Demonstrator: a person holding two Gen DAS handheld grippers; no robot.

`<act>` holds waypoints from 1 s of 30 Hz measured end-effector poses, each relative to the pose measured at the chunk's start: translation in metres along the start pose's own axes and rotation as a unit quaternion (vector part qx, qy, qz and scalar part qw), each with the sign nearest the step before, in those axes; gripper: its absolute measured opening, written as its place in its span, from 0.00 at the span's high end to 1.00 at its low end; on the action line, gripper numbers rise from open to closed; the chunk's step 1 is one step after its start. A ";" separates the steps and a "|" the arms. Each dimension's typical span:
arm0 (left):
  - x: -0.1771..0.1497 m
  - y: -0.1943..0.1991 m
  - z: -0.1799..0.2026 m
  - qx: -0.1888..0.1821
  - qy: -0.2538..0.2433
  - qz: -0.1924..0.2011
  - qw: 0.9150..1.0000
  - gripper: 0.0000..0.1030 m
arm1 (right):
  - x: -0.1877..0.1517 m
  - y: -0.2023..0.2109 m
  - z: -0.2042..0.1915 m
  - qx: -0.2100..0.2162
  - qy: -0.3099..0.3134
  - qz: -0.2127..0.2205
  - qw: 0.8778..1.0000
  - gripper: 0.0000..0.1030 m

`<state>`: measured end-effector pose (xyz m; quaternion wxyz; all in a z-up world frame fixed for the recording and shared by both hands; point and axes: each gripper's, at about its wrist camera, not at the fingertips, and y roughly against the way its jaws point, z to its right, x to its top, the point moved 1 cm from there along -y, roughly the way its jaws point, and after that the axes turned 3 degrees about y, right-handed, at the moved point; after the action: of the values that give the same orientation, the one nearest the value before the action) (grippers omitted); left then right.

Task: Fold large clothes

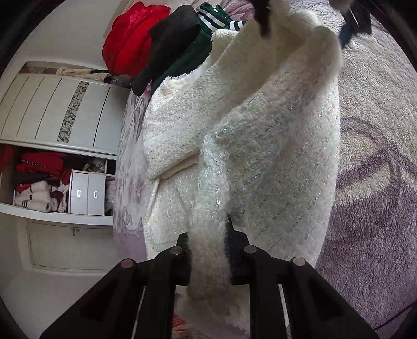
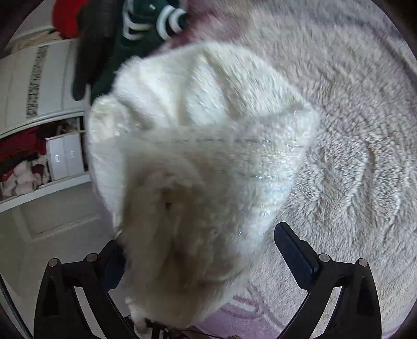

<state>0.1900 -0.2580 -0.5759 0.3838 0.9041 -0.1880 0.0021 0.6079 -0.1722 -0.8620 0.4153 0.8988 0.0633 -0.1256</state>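
A large fluffy white sweater [image 1: 260, 146] with silver threads hangs over the bed. My left gripper [image 1: 208, 245] is shut on a bunched edge of it near the bottom of the left wrist view. My right gripper [image 2: 198, 247] stands wide open, and the same white sweater [image 2: 203, 146] lies between and over its fingers, blurred. The right gripper also shows at the top of the left wrist view [image 1: 305, 23], with the sweater's upper edge draped there.
The bed is covered by a plush lilac and grey blanket [image 1: 372, 161]. A pile of red [image 1: 130, 39], black and green striped clothes [image 1: 192, 54] lies at its far end. A white wardrobe [image 1: 60, 114] with open shelves stands to the left.
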 end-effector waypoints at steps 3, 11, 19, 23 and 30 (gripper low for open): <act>-0.001 -0.005 -0.003 -0.017 0.012 0.002 1.000 0.87 | 0.001 -0.026 0.018 0.006 -0.054 -0.022 0.998 0.08; -0.014 -0.022 -0.048 -0.095 0.064 -0.015 0.993 0.87 | -0.020 0.015 -0.045 -0.004 -0.051 0.037 0.998 0.72; -0.046 -0.032 -0.143 -0.159 0.142 -0.028 0.977 0.87 | -0.037 0.031 -0.184 -0.036 -0.012 0.056 0.998 0.73; -0.068 -0.060 -0.199 -0.173 0.203 -0.047 0.963 0.87 | -0.030 0.006 -0.253 -0.065 0.016 0.047 0.997 0.73; -0.118 -0.154 -0.243 -0.212 0.294 -0.124 0.924 0.83 | 0.000 -0.111 -0.355 -0.160 0.065 0.002 0.985 0.73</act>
<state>0.1672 0.0483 -0.5286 0.6020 0.7761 0.0510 0.1807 0.6454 0.1707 -0.7219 0.5493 0.8270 0.1074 -0.0539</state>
